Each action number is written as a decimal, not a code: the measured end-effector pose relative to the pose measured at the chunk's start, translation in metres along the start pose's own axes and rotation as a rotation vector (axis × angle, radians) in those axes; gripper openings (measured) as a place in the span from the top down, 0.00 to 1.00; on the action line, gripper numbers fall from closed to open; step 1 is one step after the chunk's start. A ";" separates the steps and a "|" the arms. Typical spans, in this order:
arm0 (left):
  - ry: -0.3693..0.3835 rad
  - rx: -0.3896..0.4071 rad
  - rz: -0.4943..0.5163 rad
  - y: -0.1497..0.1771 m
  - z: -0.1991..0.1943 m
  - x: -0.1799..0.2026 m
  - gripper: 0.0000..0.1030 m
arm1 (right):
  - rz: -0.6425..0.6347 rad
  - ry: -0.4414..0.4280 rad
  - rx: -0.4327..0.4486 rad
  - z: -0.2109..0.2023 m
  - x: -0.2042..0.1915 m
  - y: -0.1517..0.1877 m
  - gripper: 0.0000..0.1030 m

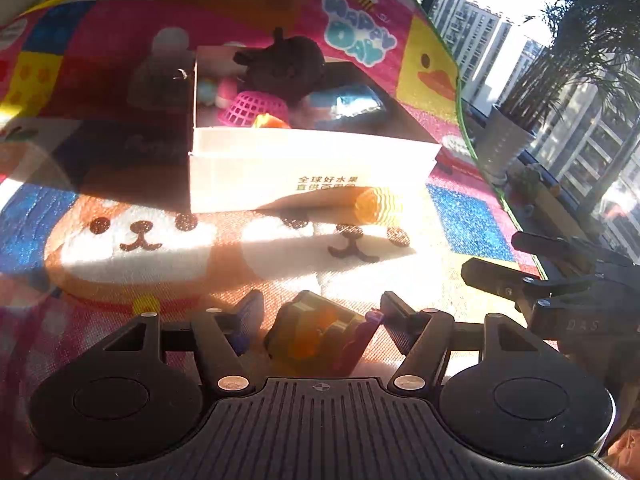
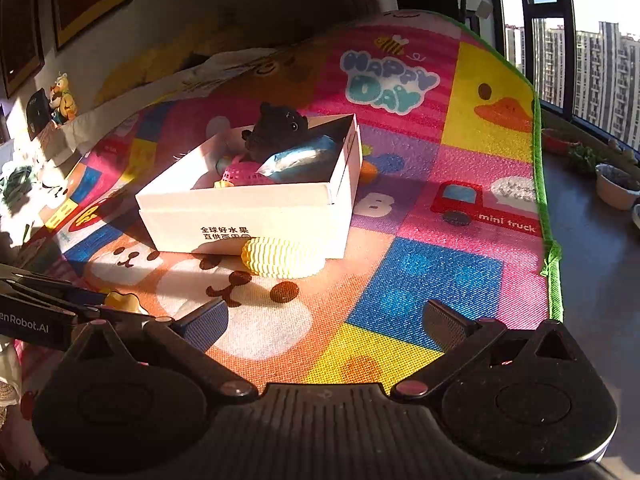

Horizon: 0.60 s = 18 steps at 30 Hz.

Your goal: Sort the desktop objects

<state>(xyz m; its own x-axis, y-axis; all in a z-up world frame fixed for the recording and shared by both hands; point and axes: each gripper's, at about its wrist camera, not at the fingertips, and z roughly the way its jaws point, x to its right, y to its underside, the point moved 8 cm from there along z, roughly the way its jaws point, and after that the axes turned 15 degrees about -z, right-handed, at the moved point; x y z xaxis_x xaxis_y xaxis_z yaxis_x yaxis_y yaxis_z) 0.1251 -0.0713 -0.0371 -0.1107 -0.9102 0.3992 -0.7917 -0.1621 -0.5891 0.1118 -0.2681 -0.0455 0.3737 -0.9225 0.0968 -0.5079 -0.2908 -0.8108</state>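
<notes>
Orange-and-purple blocky plastic toy (image 1: 320,336) sits between the left claw (image 1: 316,316) pads, half-open, contact unclear; likely bound for the white cardboard box (image 1: 308,168) ahead. Yellow ribbed foam sleeve (image 2: 280,258) lies against the box front on the cartoon play mat (image 2: 440,280). Right claw (image 2: 326,320) wide, empty.

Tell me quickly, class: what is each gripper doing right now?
Left gripper: fingers either side of an orange toy, seemingly not gripping; hold cannot be told.
Right gripper: wide open, empty, over the mat.
</notes>
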 end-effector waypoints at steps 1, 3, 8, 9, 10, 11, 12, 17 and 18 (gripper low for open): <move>-0.015 0.019 0.013 -0.001 0.000 -0.001 0.15 | -0.009 0.009 -0.012 -0.001 0.002 0.004 0.00; -0.060 0.075 0.059 -0.006 0.000 -0.004 0.07 | 0.008 -0.009 -0.053 0.003 0.007 0.013 0.00; -0.102 0.140 0.059 -0.009 -0.007 -0.016 0.03 | 0.068 -0.027 -0.101 0.012 0.012 0.019 0.00; -0.105 0.155 0.032 -0.010 -0.010 -0.020 0.02 | 0.055 -0.018 -0.106 0.013 0.010 0.019 0.00; -0.106 0.167 0.016 -0.011 -0.013 -0.023 0.01 | 0.025 -0.006 -0.118 0.015 0.007 0.020 0.00; -0.102 0.183 0.001 -0.011 -0.019 -0.025 0.01 | -0.015 0.008 -0.139 0.017 0.003 0.020 0.00; -0.095 0.196 -0.006 -0.011 -0.024 -0.027 0.01 | -0.047 0.020 -0.156 0.018 -0.001 0.021 0.00; -0.084 0.293 0.033 -0.009 -0.055 -0.030 0.00 | -0.069 0.021 -0.166 0.019 -0.002 0.021 0.00; -0.090 0.303 0.052 -0.005 -0.058 -0.031 0.00 | -0.069 0.021 -0.162 0.019 -0.002 0.021 0.00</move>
<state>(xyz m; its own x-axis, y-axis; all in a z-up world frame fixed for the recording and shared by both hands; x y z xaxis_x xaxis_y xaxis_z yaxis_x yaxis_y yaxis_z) 0.0979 -0.0197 -0.0054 -0.0823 -0.9480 0.3074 -0.5697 -0.2083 -0.7950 0.1149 -0.2678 -0.0737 0.3970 -0.9034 0.1623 -0.6007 -0.3894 -0.6982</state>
